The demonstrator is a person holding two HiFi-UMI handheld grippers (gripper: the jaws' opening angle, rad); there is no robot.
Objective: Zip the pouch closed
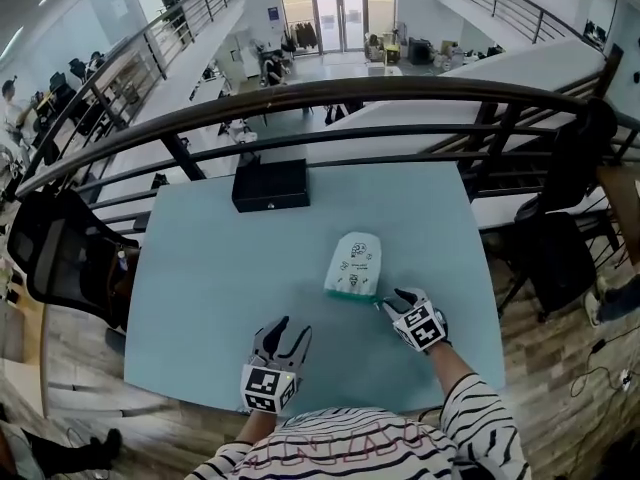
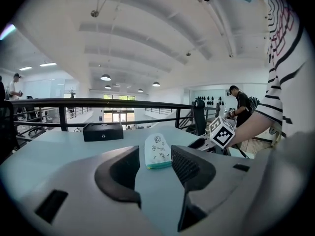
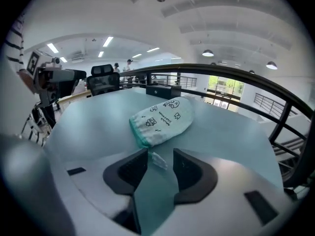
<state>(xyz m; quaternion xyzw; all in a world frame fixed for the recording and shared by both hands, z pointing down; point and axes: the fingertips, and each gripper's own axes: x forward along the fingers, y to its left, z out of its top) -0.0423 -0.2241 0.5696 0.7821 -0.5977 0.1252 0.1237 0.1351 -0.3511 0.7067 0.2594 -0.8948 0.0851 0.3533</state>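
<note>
White fabric with small dark prints and a teal band along one short edge: that is the pouch (image 1: 355, 265), lying flat on the pale blue-green table (image 1: 220, 288), right of centre and nearer the person's side. In the head view its long axis runs almost from 6 to 12 o'clock, the teal zipper edge at the 6 o'clock end, the rounded end at 12.

At the pouch's 4 o'clock, just beside the corner of the teal band, sits the right gripper (image 1: 392, 301). Its own view shows its jaws apart, with a small translucent pull tab (image 3: 157, 161) lying between them and the pads not pressing on it. The left gripper (image 1: 290, 330) is at the pouch's 7 o'clock, apart from it, jaws spread with only bare table between them (the pouch shows beyond the gap, not inside it).

Whether the zipper is open or shut cannot be told from any view, and the print is too small to read. The person's striped shirt (image 1: 400, 448) is cut off by the lower edge of the head view.

At the pouch's 11 o'clock, by the far table edge, stands a black box (image 1: 270, 184). Behind it curves a dark railing (image 1: 330, 93) over a bright lower hall; a black office chair (image 1: 50, 248) stands at 9 o'clock off the table.
</note>
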